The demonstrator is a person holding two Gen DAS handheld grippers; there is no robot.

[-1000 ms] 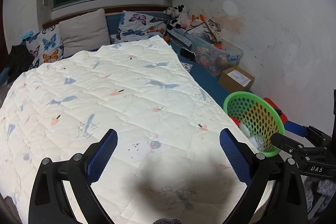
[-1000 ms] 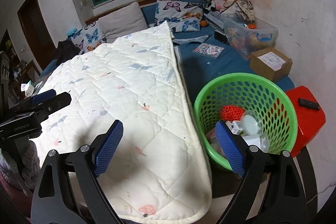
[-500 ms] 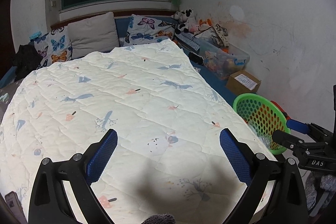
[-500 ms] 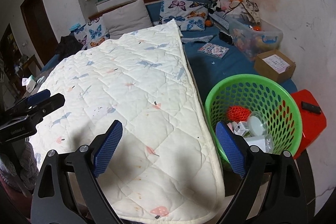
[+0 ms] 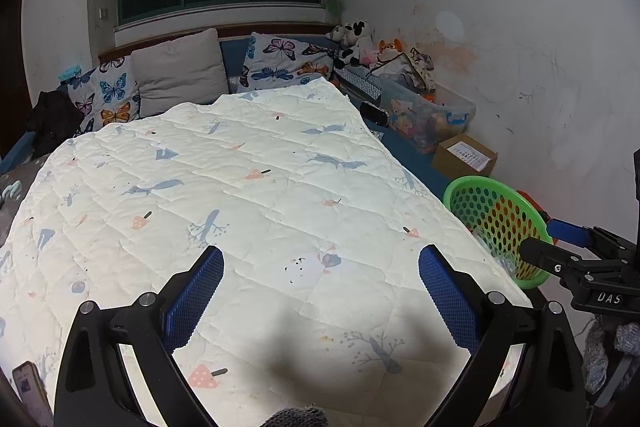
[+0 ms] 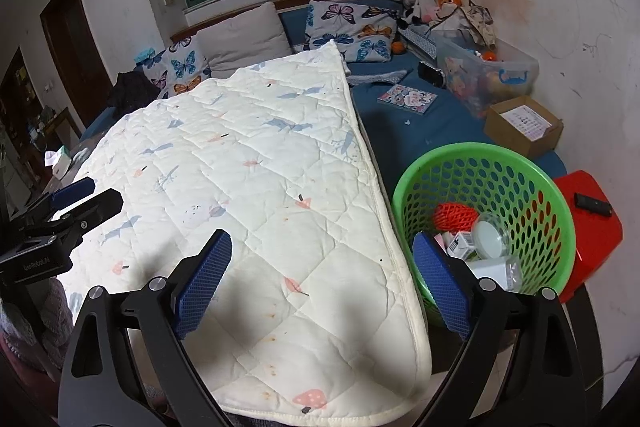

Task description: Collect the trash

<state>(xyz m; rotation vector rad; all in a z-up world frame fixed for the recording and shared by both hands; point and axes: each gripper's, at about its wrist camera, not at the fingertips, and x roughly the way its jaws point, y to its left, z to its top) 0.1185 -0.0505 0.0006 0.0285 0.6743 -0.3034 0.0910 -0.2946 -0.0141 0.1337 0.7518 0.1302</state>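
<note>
A green perforated basket [image 6: 532, 183] stands on the floor beside the bed's right edge, also seen in the left wrist view as the basket [image 5: 496, 223]. Inside it lie a red net ball [image 6: 454, 217], a clear round lid [image 6: 488, 239] and small white cartons [image 6: 460, 243]. My right gripper [image 6: 322, 281] hangs open over the quilt's near right corner, its right finger in front of the basket's near rim, nothing held. My left gripper [image 5: 320, 291] is open and empty above the white patterned quilt [image 5: 240, 187]. No loose trash shows on the quilt.
A red stool [image 6: 592, 227] with a black remote [image 6: 593, 204] sits right of the basket. A cardboard box [image 6: 524, 125], a clear toy bin [image 6: 488, 75], a booklet [image 6: 408, 99], pillows [image 5: 180, 71] and plush toys line the far side. A phone [image 5: 28, 391] lies at the bed's near left.
Both grippers have drawn back and up from the bed, so the quilt and basket look smaller and farther. Both stayed open and empty.
</note>
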